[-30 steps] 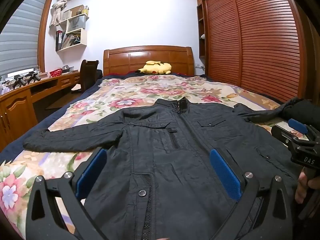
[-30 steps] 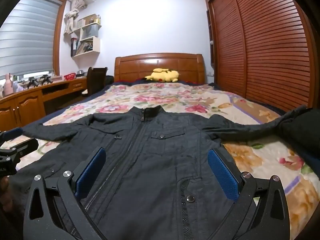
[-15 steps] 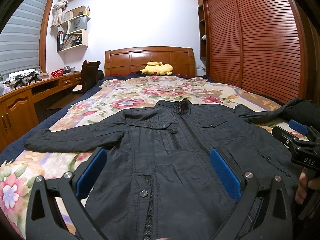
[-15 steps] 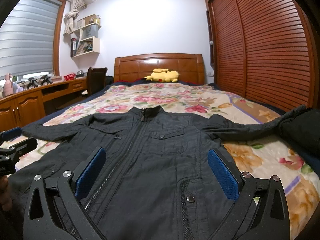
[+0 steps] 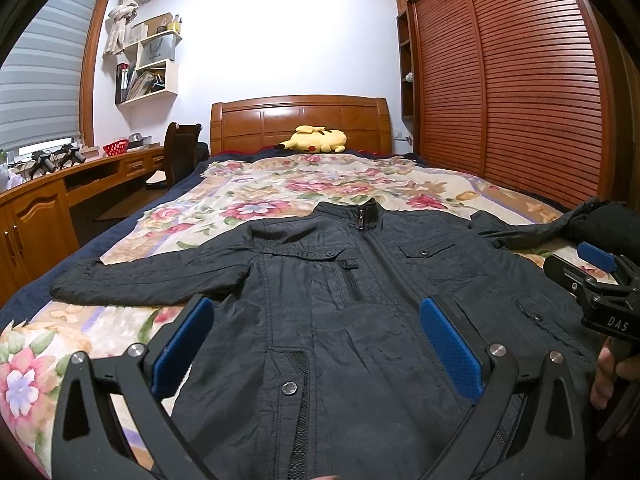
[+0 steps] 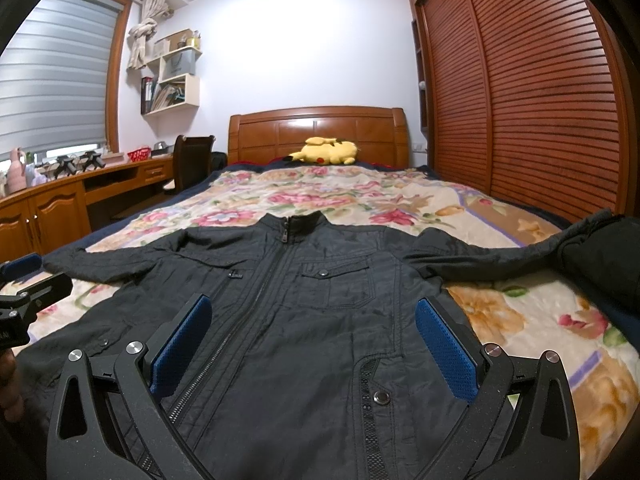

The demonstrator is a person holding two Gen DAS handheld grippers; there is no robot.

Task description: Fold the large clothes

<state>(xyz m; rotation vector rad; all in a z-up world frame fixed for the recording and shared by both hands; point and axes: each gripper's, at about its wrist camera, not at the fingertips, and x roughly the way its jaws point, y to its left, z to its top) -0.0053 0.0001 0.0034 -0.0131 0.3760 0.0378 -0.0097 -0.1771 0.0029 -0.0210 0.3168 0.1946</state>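
Black quilted jacket (image 5: 340,308) lying flat, likely soft, bulky; sleeve cuffs offering holds. Left gripper (image 5: 316,348), right gripper (image 6: 312,344) both hovering, spread wide, gripping nothing.

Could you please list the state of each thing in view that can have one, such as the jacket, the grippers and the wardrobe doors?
Black jacket: spread flat, front up, zipped to the collar, unfolded.
Jacket sleeves: both stretched outward.
Left gripper: open, holding nothing.
Right gripper: open, holding nothing.
Wardrobe doors: shut.
Window blind: lowered almost fully.
Plush toy: lying by the headboard.
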